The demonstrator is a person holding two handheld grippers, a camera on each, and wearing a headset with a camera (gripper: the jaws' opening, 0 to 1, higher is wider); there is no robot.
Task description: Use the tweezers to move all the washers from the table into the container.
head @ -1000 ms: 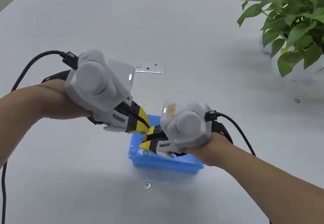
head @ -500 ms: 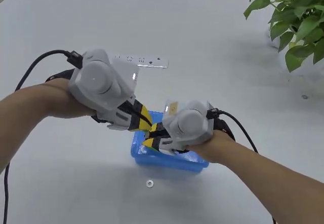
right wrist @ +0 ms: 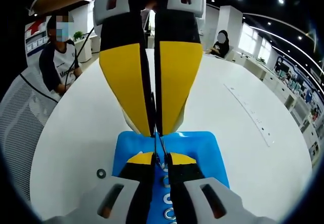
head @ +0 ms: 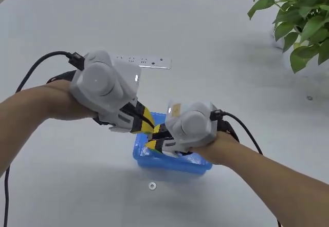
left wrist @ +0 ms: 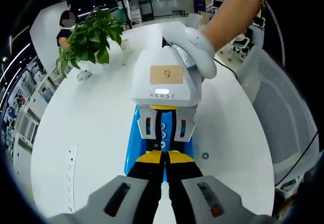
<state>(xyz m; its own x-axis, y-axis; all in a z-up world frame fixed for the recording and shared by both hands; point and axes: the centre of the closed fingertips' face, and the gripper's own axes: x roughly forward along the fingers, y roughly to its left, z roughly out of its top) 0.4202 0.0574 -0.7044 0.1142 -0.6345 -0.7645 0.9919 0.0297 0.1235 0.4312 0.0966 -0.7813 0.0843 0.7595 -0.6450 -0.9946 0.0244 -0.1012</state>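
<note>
The blue container (head: 172, 161) sits on the white table, and both grippers meet tip to tip above it. My left gripper (head: 149, 126) comes in from the left, and its jaws (left wrist: 163, 159) stand shut. The thin metal tweezers (right wrist: 157, 135) run from between its yellow jaws down into my right gripper (right wrist: 161, 159), which is also shut on them. In the head view my right gripper (head: 152, 144) is low over the container. Several washers (right wrist: 165, 181) lie inside the container (right wrist: 202, 153). One washer (head: 152, 186) lies on the table just in front of it, also visible as the washer (right wrist: 101, 173).
A white power strip (head: 144, 61) lies behind the grippers. A potted plant (head: 300, 21) stands at the far right. Black cables trail from both grippers. A small dark speck (head: 309, 98) marks the table at the right.
</note>
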